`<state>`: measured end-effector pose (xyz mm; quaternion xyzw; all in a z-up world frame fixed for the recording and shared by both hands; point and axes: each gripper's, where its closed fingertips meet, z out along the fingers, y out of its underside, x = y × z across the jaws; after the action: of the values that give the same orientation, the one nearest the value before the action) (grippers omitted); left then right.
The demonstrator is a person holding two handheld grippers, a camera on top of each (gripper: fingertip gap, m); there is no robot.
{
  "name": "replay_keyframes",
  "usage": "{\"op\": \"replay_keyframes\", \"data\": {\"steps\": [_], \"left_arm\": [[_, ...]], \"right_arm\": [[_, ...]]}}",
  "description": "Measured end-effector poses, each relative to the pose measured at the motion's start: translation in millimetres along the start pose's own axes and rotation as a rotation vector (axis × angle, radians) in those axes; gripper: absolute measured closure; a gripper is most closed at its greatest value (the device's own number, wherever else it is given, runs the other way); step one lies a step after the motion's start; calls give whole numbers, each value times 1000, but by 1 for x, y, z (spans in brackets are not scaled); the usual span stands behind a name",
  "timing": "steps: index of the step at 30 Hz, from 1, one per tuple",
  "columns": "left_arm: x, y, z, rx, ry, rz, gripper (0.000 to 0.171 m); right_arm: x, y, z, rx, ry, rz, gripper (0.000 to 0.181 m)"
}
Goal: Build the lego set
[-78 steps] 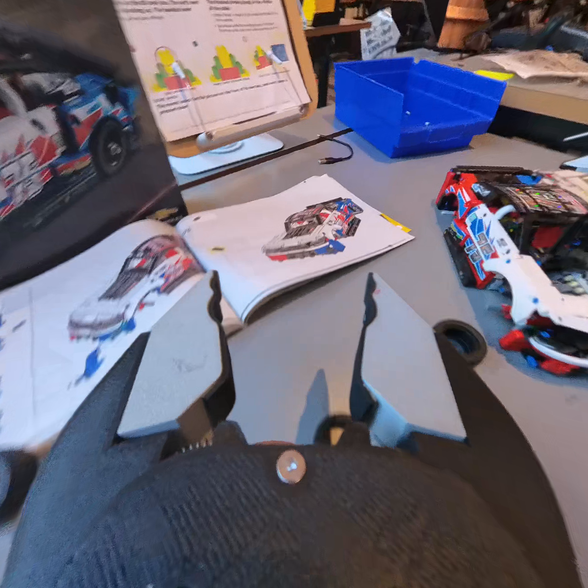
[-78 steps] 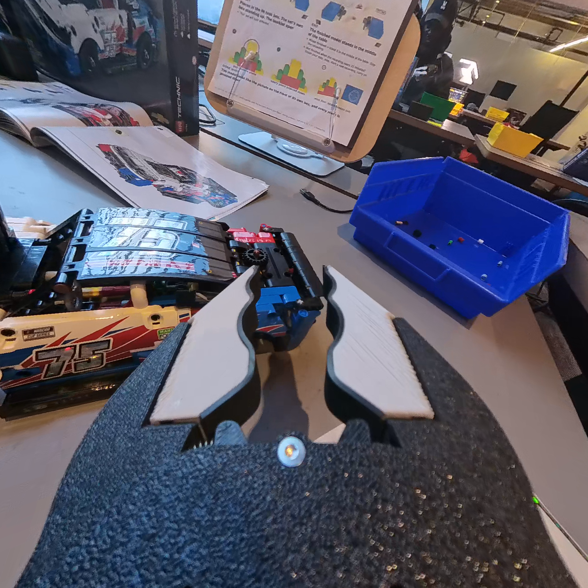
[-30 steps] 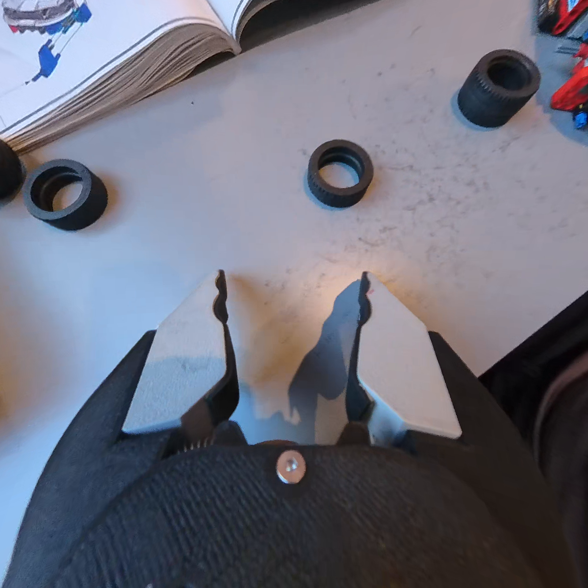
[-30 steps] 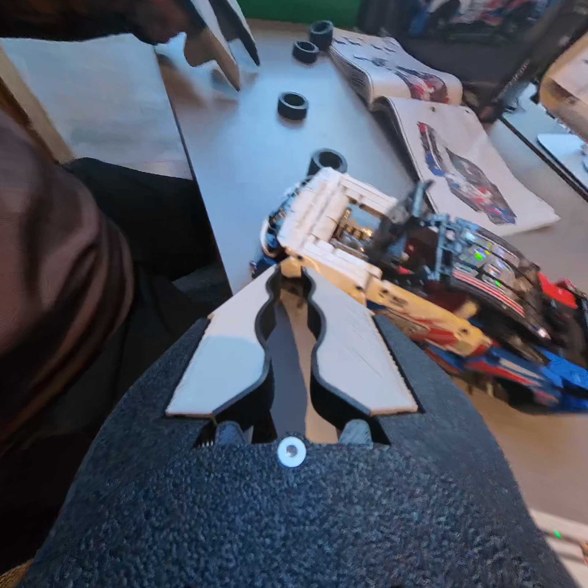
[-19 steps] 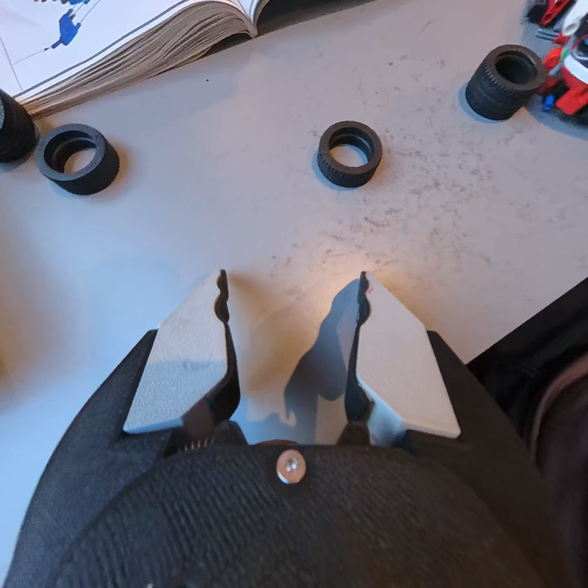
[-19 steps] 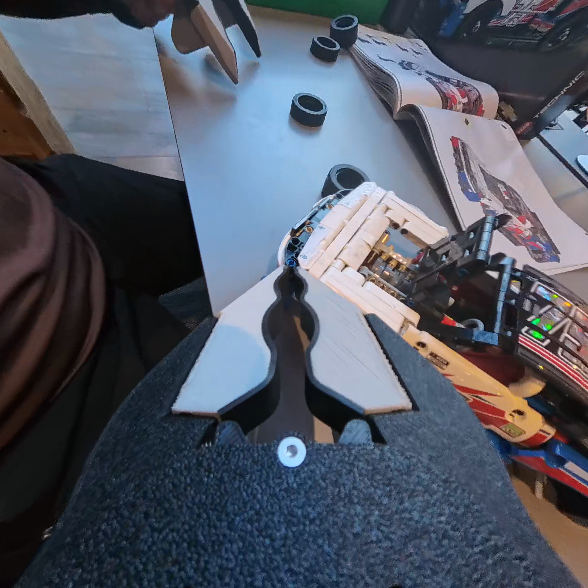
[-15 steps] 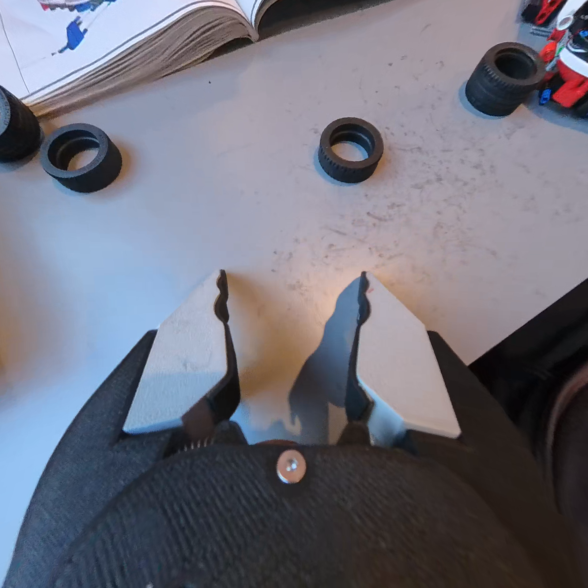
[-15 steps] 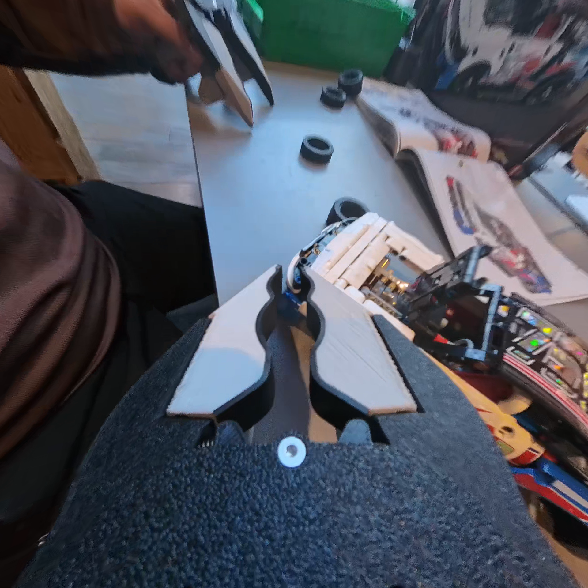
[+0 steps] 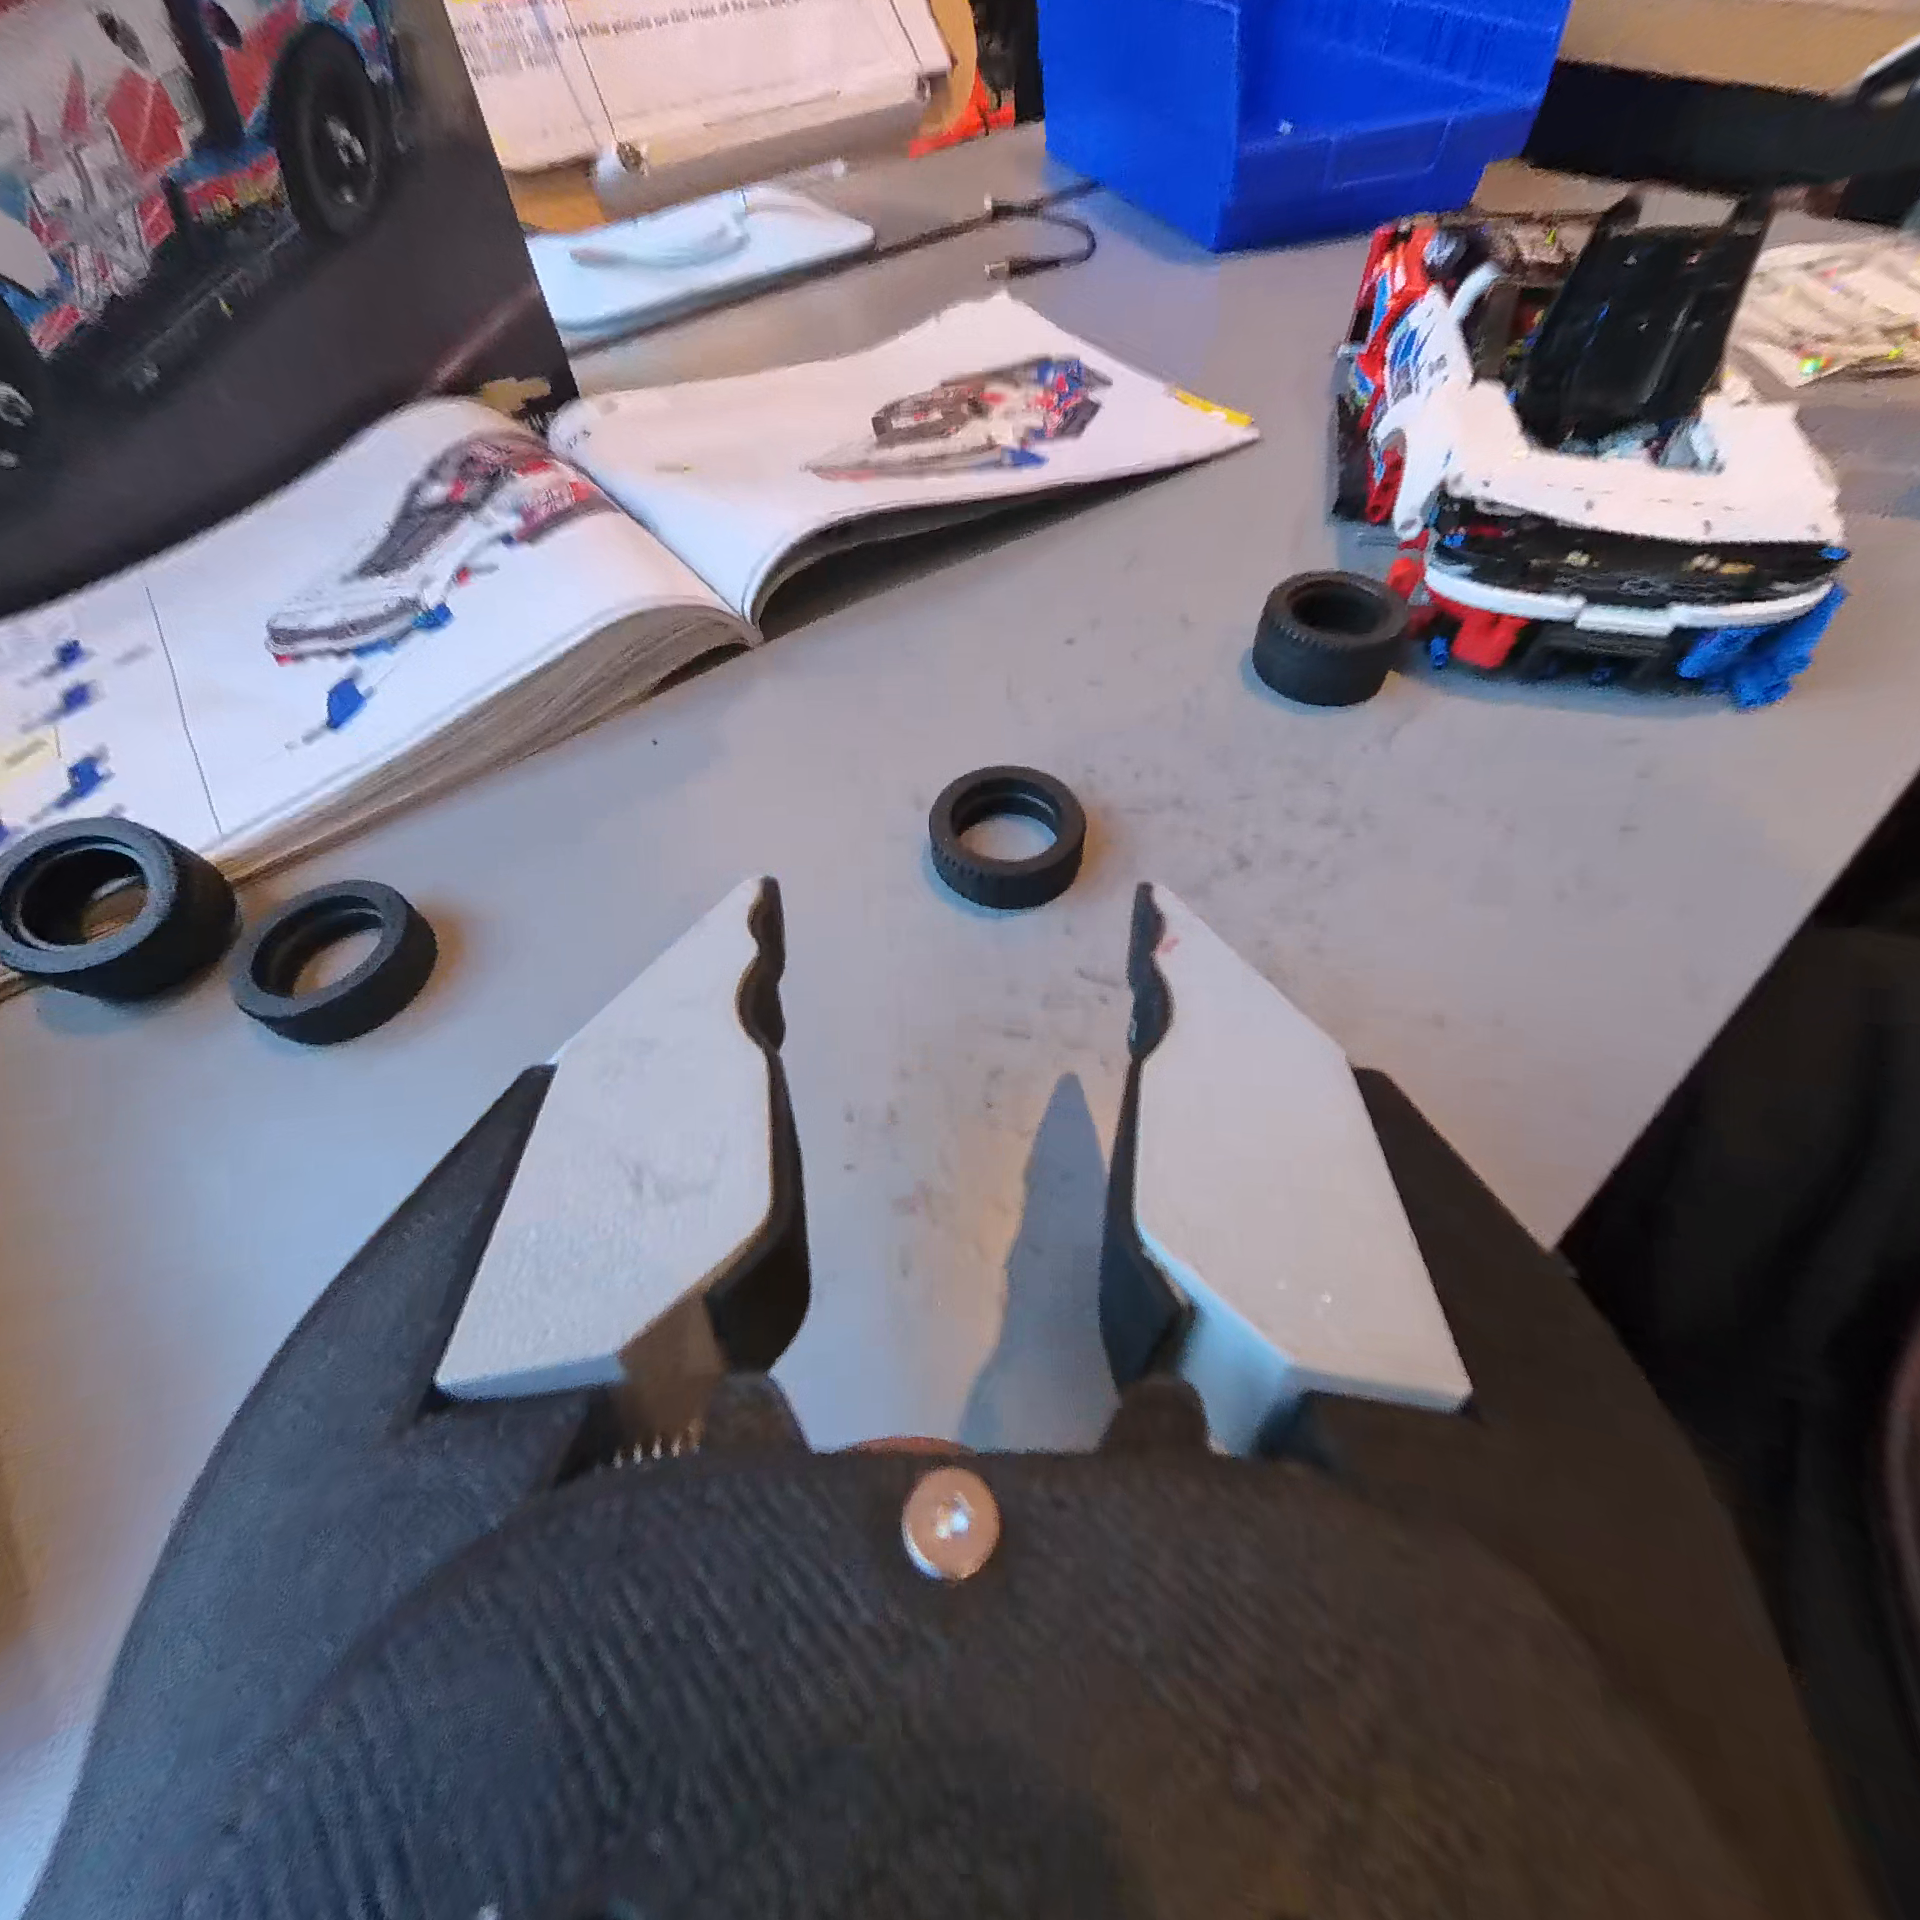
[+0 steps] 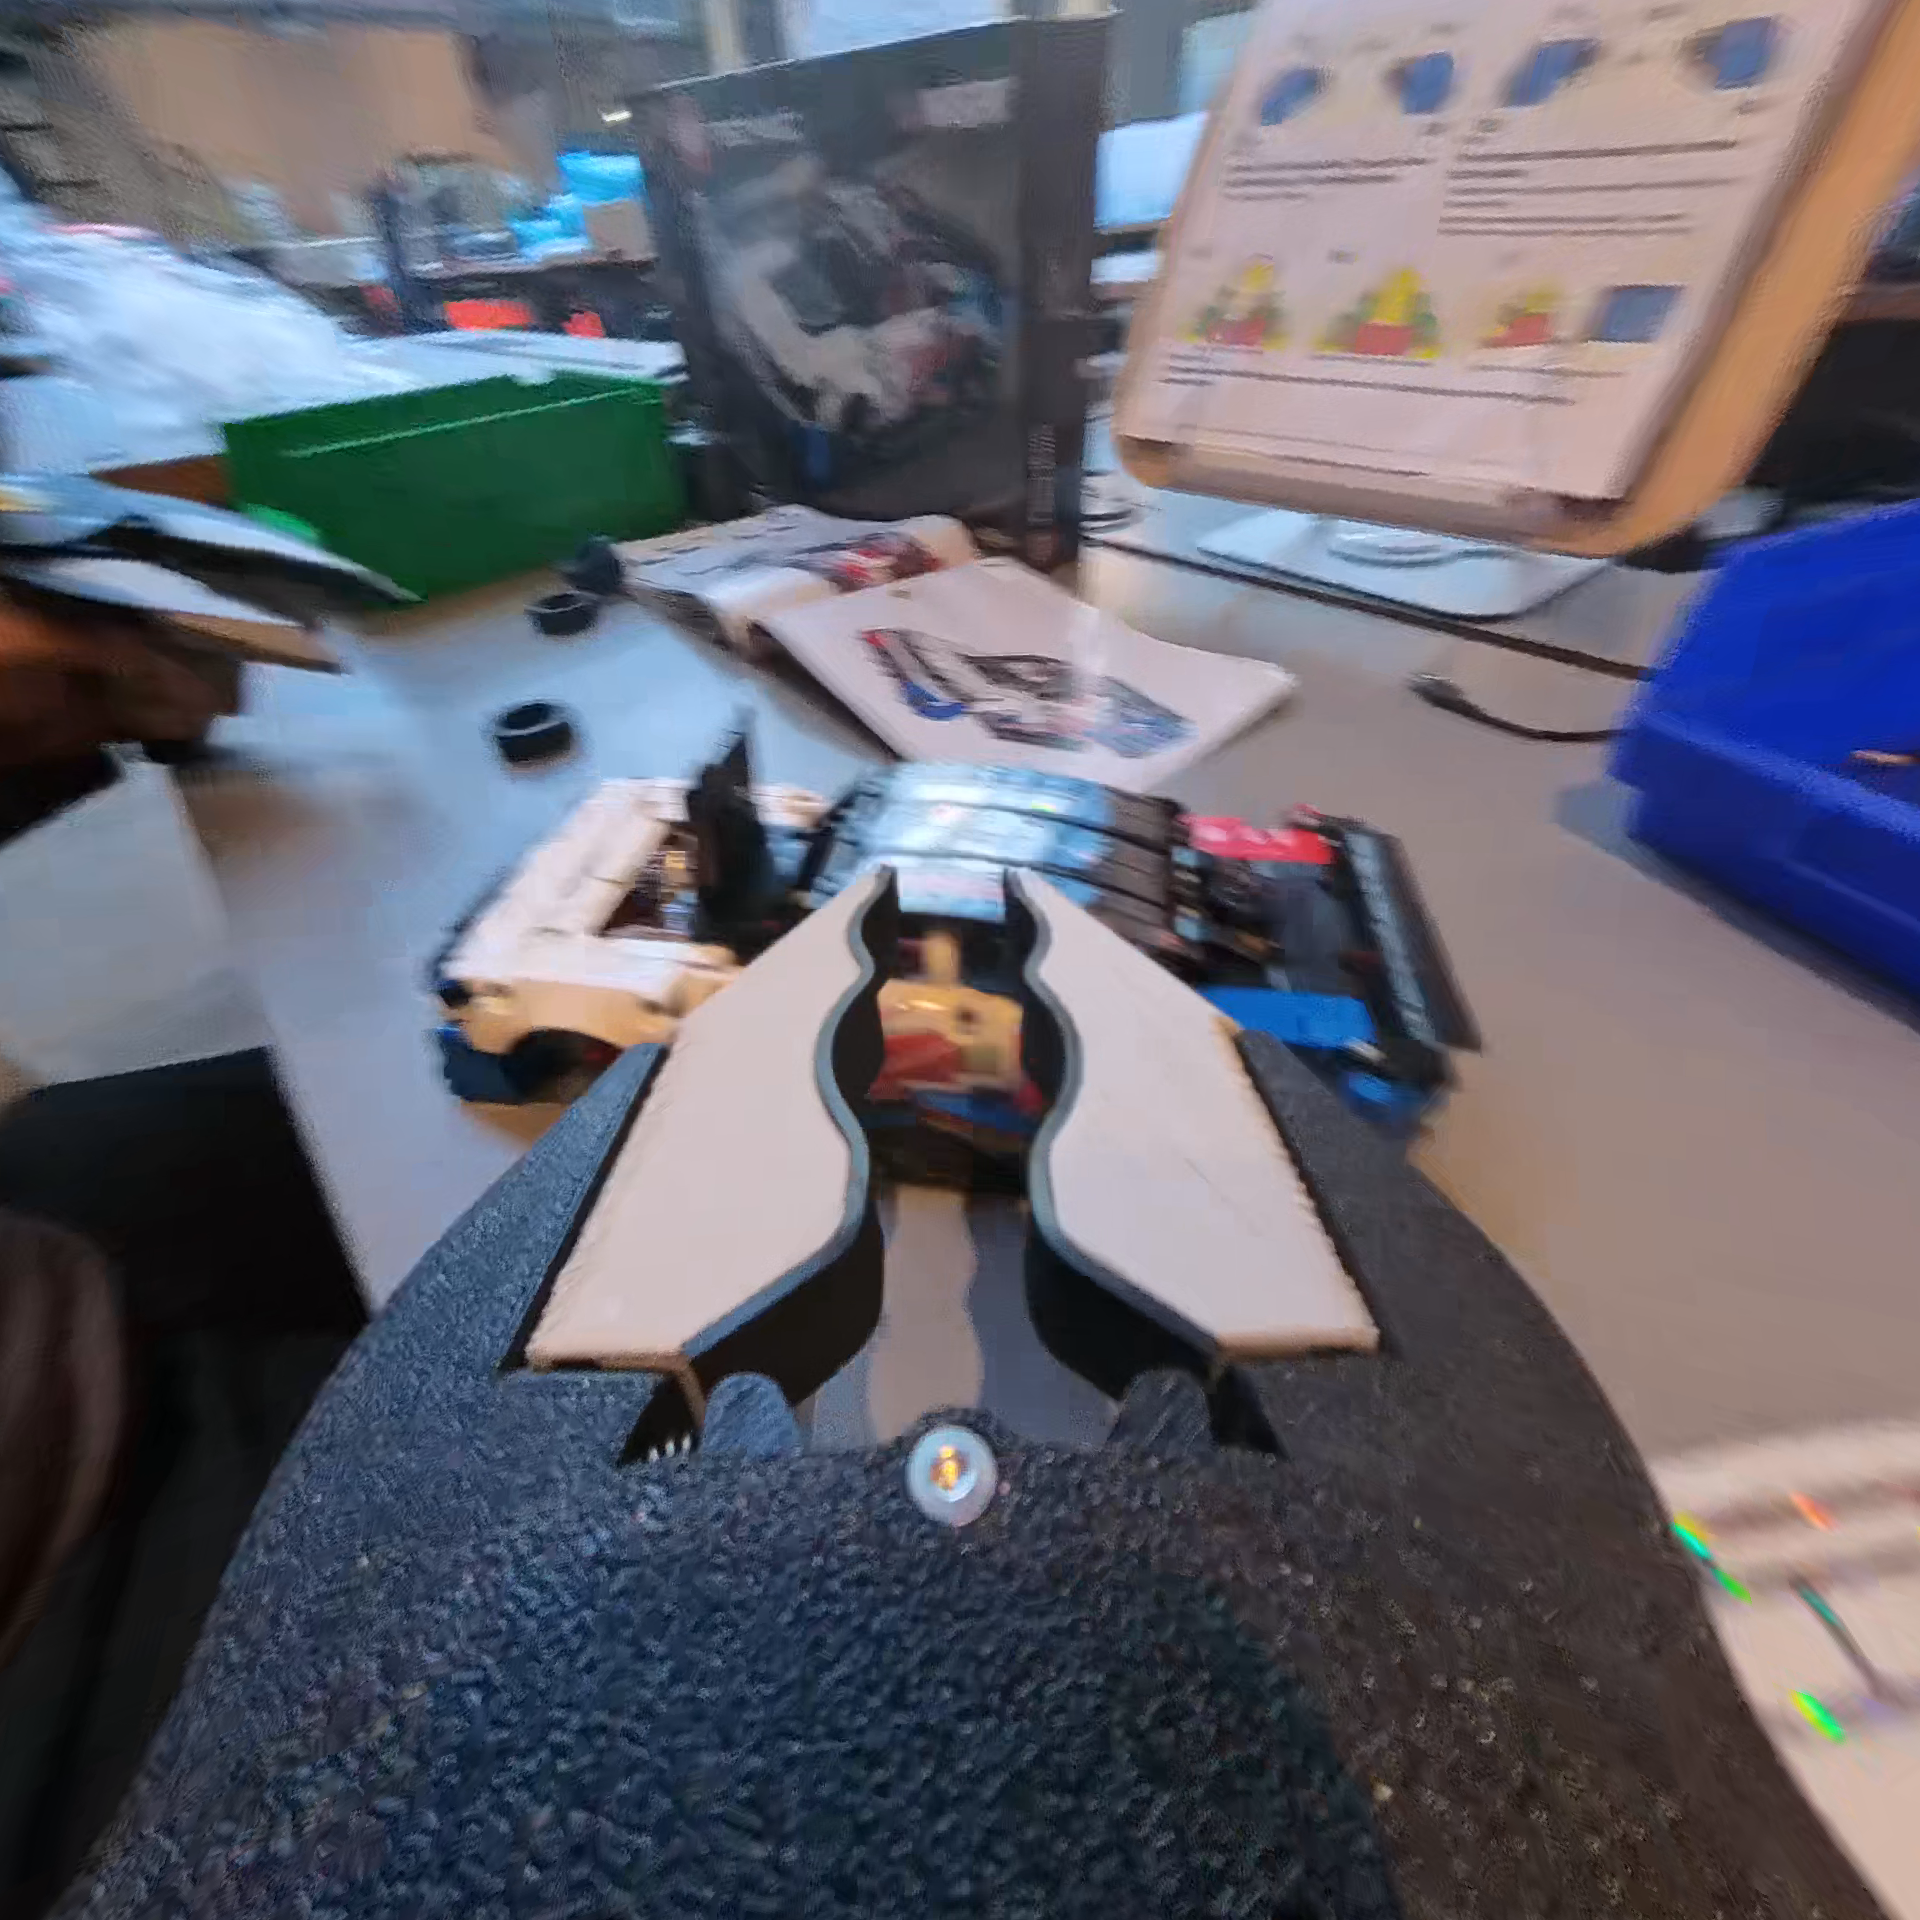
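Note:
The partly built white, red and blue lego car stands at the right of the grey table, with a black panel raised on top. A small black tyre lies just ahead of my left gripper, which is open and empty above the table. Another tyre lies by the car's front, and two more tyres lie at the left by the booklet. My right gripper is open, empty and close over the car's side. This view is blurred.
An open instruction booklet lies behind the tyres, with the set's dark box standing behind it. A blue bin and a sign board on a stand are at the back. A green bin is far left. The table edge runs close on the right. The left gripper's tips are roughly 40 centimetres from the right gripper's.
The left gripper tilted up from looking down at the table, staying open near the small tyre. The right gripper swung from the car's front end to its side and opened wider.

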<state>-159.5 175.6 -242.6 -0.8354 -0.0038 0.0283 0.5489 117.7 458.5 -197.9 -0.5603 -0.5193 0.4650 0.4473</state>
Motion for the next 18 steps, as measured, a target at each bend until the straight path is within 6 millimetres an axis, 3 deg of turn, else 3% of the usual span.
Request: {"op": "replay_keyframes", "data": {"steps": [2,5,7,9,11,13,16,18], "left_arm": [[3,4,5,-39,22,-2,105],[7,-2,9,-15,40,-3,109],[9,-1,12,-27,52,-11,108],[10,-1,12,-31,53,-6,108],[10,-2,11,-20,58,-6,109],[10,-3,10,-8,68,-23,109],[9,-3,10,-12,97,-59,109],[9,-2,10,-16,114,-78,109]], "right_arm": [[-22,-3,20,-65,-73,-5,164],[-36,-4,56,-177,-61,1,169],[-74,5,71,-297,-252,49,181],[-123,28,63,-522,-531,70,180],[-146,27,54,-552,-639,-3,181],[-130,7,52,-497,-529,-61,178],[-96,-54,34,-318,-381,-67,170],[-71,-78,26,-245,-249,-105,181]]}}
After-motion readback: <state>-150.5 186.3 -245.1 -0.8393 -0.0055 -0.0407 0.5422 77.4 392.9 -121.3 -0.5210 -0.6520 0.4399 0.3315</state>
